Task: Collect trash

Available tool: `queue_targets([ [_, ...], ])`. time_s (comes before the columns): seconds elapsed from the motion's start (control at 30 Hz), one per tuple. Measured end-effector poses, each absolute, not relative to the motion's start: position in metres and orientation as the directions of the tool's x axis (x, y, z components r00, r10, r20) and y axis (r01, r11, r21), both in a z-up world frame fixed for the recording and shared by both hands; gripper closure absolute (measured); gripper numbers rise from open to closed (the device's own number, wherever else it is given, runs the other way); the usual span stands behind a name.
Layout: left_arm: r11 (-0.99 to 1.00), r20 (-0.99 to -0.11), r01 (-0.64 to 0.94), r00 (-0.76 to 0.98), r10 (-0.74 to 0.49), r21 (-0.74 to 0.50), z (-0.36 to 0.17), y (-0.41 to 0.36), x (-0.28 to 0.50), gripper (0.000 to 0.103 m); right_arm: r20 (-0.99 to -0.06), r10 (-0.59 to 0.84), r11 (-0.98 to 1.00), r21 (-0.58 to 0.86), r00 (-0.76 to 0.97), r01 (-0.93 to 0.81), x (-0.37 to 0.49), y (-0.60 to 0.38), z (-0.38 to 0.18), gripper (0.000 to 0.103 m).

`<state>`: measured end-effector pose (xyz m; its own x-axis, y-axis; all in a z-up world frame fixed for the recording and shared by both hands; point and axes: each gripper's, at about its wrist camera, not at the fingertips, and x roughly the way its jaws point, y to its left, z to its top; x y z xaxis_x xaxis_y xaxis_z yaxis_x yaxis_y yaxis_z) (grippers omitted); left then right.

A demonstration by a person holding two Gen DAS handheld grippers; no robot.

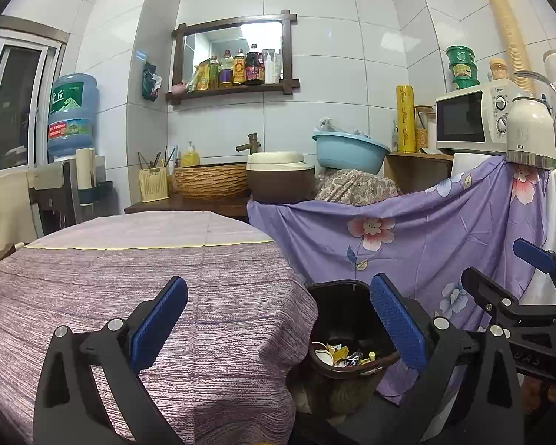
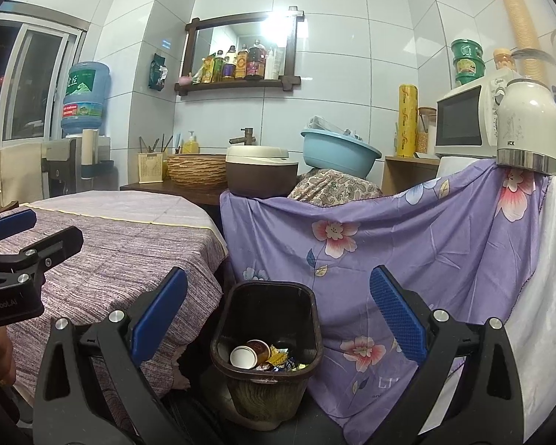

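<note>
From my left wrist, my left gripper (image 1: 278, 319) hangs released, its two blue pads spread wide with nothing between them, over the near rim of the round table (image 1: 129, 278). The table's striped purple cloth drops off at its right edge, and just beside that edge, lower down, stands the one dark trash bin (image 1: 352, 333), its mouth partly hidden behind my right-hand pad. Trash (image 1: 337, 356) lies at its bottom: a pale cup and several crumpled wrappers, too jumbled to count. Right of the bin hangs a purple flowered sheet (image 1: 407, 230), and my right gripper (image 1: 519, 278) pokes in from the right margin in front of it. Behind are white wall tiles, one framed mirror shelf (image 1: 237, 55) crowded with bottles, one water jug (image 1: 72, 115), one blue basin (image 1: 348, 152), one microwave (image 1: 474, 118) and one white kettle (image 1: 530, 133). From my right wrist, my right gripper (image 2: 278, 319) is likewise released and holds nothing, and the trash bin (image 2: 267, 326) sits directly between its spread pads, below them, in the narrow gap between the table (image 2: 111, 252) edge on the left and the flowered sheet (image 2: 407, 230) on the right. Inside I count one paper cup (image 2: 250, 352) lying on its side among wrappers. My left gripper (image 2: 22, 237) enters at the left margin above the tablecloth; only part of it shows here.
</note>
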<state>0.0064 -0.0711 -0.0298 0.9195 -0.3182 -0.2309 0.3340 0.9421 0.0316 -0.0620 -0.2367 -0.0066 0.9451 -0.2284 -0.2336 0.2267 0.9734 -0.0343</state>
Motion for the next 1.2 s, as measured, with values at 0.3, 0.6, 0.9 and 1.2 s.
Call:
queue_targets([
  [0.3, 0.945, -0.23, 0.327, 0.922, -0.312, 0.028, -0.0287, -0.0712, 0.0049, 0.005, -0.24, -0.227, 0.974, -0.032, 0.944, 0.226, -0.0631, -0.2343, -0.0078, 0.006],
  [0.6, 0.944, -0.234, 0.329, 0.92, -0.314, 0.027, -0.0282, -0.0709, 0.0056, 0.005, -0.246, -0.23, 0.973, -0.029, 0.942, 0.23, -0.0627, -0.2344, -0.0074, 0.006],
  [0.9, 0.947, -0.246, 0.32, 0.92, -0.305, 0.022, -0.0293, -0.0733, 0.0084, 0.005, -0.255, -0.232, 0.972, -0.028, 0.939, 0.232, -0.0611, -0.2329, -0.008, 0.006],
  [1.2, 0.95, -0.252, 0.313, 0.921, -0.297, 0.021, -0.0314, -0.0741, 0.0107, 0.005, -0.264, -0.228, 0.973, -0.024, 0.937, 0.229, -0.0588, -0.2332, -0.0109, 0.006],
])
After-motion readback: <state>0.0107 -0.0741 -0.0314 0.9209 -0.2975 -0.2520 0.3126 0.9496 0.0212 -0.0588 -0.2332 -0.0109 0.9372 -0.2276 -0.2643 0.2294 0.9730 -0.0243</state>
